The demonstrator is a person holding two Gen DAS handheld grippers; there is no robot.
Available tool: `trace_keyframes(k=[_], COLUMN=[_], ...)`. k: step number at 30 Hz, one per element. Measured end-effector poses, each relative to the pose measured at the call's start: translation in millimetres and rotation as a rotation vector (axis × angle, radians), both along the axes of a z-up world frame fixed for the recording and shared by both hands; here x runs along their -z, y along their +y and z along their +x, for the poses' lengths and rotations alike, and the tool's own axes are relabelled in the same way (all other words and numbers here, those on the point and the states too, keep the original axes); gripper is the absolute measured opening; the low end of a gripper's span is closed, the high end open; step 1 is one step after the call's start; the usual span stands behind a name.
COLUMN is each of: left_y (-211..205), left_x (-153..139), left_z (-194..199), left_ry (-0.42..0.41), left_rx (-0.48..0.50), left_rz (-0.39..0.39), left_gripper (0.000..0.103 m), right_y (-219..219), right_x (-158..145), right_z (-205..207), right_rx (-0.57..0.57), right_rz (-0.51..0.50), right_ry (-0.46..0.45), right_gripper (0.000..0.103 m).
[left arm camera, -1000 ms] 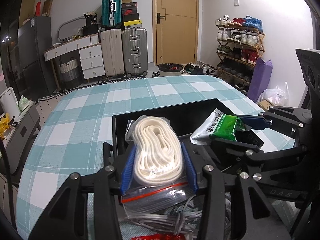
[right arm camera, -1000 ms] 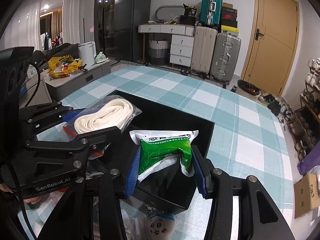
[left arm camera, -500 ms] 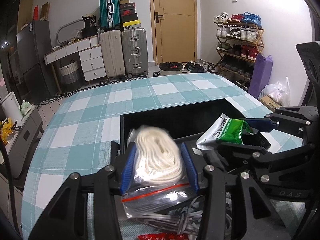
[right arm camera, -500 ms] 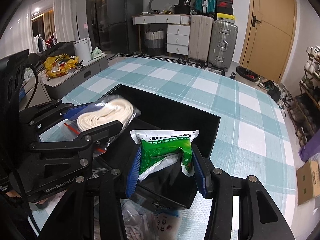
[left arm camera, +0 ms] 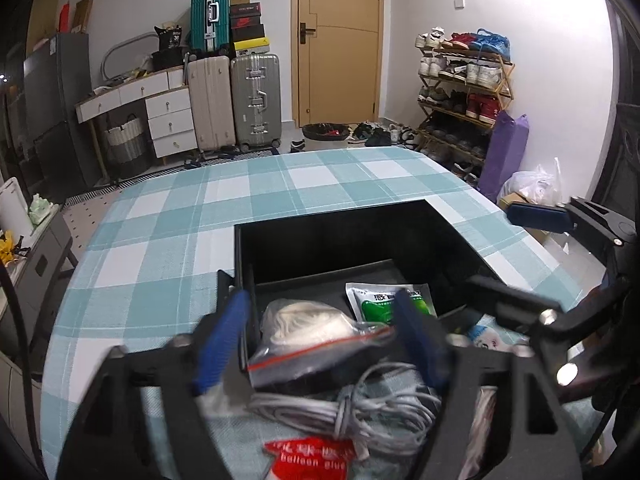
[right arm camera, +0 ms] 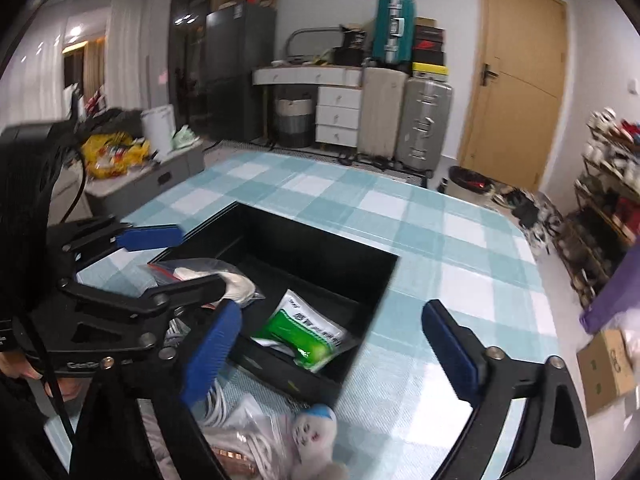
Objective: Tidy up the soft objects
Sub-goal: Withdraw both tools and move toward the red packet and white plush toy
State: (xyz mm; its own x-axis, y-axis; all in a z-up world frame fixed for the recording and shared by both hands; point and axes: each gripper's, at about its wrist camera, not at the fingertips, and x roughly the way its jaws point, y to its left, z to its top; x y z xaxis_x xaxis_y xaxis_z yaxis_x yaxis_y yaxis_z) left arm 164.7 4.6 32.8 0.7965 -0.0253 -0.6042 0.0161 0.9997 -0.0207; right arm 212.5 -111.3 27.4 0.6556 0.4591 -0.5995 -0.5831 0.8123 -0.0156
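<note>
A black open box (left arm camera: 352, 216) (right arm camera: 320, 240) sits on the checked tablecloth. In it lie a zip bag with a white cloth roll (left arm camera: 308, 324) (right arm camera: 236, 284), draped over the near rim, and a green and white packet (left arm camera: 380, 300) (right arm camera: 304, 332). My left gripper (left arm camera: 324, 344) is open, its blue pads wide apart just behind the zip bag. My right gripper (right arm camera: 340, 344) is open and empty above the box's near right corner, the packet below it.
In front of the box lie a grey cable bundle (left arm camera: 360, 408), a red-labelled packet (left arm camera: 312, 456), a small plush doll (right arm camera: 316, 436) and white cords (right arm camera: 224, 404). The checked table (left arm camera: 168, 248) stretches left and far. Suitcases, drawers and a shoe rack stand beyond.
Both grippers have opened and drawn back. The zip bag and the green packet have dropped into the black box.
</note>
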Motion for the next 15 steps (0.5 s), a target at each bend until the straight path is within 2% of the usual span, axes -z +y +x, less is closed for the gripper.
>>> trace_keyframes(k=[1,5,11,15], left_y=[-0.4,1.3,4.1,5.3], left_x=[-2.4,-9.4,-14.3,-15.5], left_z=[-5.2,-25.9,-50.2,-65.1], left_ry=[-0.014,-0.046,-0.060,-0.074], left_rx=[-0.013,-0.017,-0.019,-0.040], left_rz=[0.008,-0.007,-0.044,-0.039], left_gripper=[0.096,0.103,0.103,0.103], right_y=[-4.7,-23.7,-38.5,-43.5], right_x=[-2.0,-4.3,-3.4,-2.2], right_z=[-1.7,-15.4,-34.3,-47.4], right_rx=[0.013,0.041,0.063,0.062], right_rz=[0.009,0.037,0.084,0.089], right_ry=[0.009,0.033,0.060,0.062], right_gripper=[0.100,0.102,0.102,0.102])
